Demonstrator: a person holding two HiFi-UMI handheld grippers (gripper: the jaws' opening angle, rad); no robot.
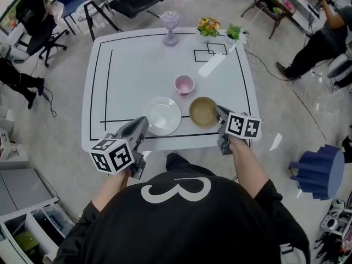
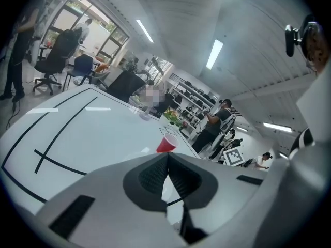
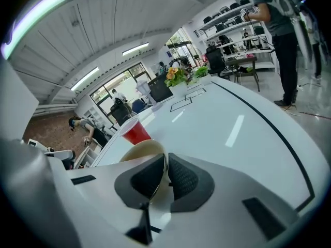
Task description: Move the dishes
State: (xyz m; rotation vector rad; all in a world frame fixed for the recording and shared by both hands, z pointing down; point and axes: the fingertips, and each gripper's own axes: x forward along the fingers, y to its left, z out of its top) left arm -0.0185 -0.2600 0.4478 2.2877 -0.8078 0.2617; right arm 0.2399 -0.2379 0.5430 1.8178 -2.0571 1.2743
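Observation:
A white plate (image 1: 163,115) and a tan bowl (image 1: 202,112) sit side by side near the front edge of the white table (image 1: 137,59). My left gripper (image 1: 143,124) (image 2: 167,161) is at the plate's left rim, its jaws pinched together on that rim. My right gripper (image 1: 218,112) (image 3: 166,173) is shut on the right rim of the bowl (image 3: 140,152), whose thin edge runs between the pads. Behind both dishes stands a pink-red cup (image 1: 184,84) (image 2: 167,143) (image 3: 135,131).
At the table's far edge are a purple goblet (image 1: 170,27), a flower pot (image 1: 208,26) and a green plant (image 1: 235,33). Black lines are taped on the tabletop. Office chairs (image 1: 41,34), a blue stool (image 1: 322,169) and a person (image 1: 319,37) stand around the table.

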